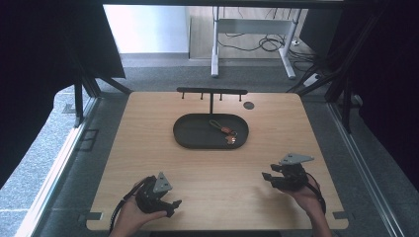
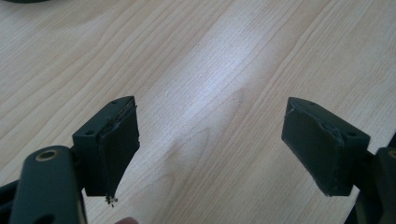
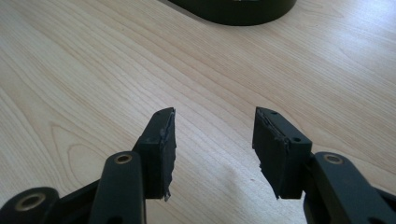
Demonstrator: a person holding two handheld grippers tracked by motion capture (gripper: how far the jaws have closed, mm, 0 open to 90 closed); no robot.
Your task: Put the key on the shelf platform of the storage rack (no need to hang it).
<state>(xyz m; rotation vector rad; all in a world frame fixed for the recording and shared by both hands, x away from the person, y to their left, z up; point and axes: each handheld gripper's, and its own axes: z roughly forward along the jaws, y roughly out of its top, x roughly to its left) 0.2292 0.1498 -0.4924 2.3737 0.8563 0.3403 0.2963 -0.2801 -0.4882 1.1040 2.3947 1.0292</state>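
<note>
No text, label, brand, number or sign can be read on anything here, neither on the wooden table (image 1: 207,163), nor on the dark oval tray (image 1: 190,136), nor on either gripper's black jaws.

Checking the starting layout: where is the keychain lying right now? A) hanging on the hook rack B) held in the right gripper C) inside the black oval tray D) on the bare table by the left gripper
C: the keychain lies inside the black oval tray, apart from both open grippers.
</note>
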